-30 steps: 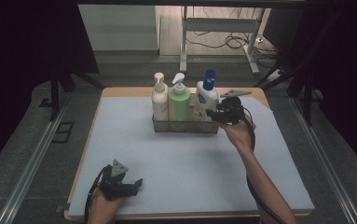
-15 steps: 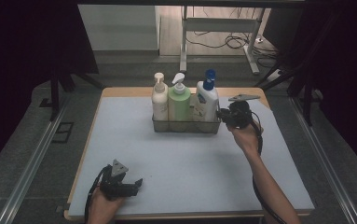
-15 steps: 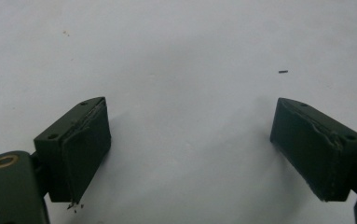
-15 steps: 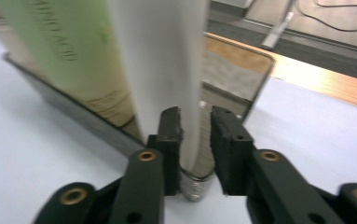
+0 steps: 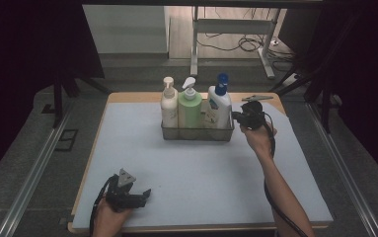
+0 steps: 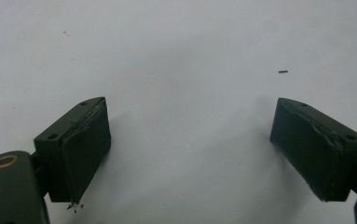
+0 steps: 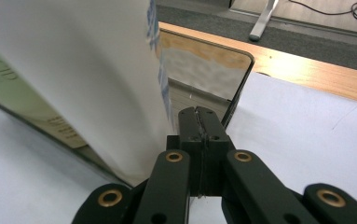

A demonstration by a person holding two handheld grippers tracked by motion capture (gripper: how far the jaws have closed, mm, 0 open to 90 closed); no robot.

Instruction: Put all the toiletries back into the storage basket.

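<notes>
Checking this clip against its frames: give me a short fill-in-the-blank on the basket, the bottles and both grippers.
1. The wire basket holds ___ bottles.
2. The bottle with the blue cap stands at the basket's ___ end in the high view.
3. The right gripper has its jaws closed on the basket's ___.
4. The left gripper rests over the mat with its jaws ___.

Missing words: three; right; rim; open

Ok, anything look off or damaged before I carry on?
Only wear: the left gripper has pads frayed along their edges, with dark crumbs on the white mat beneath. The three bottles stand upright in the basket, nothing spilled.
</notes>
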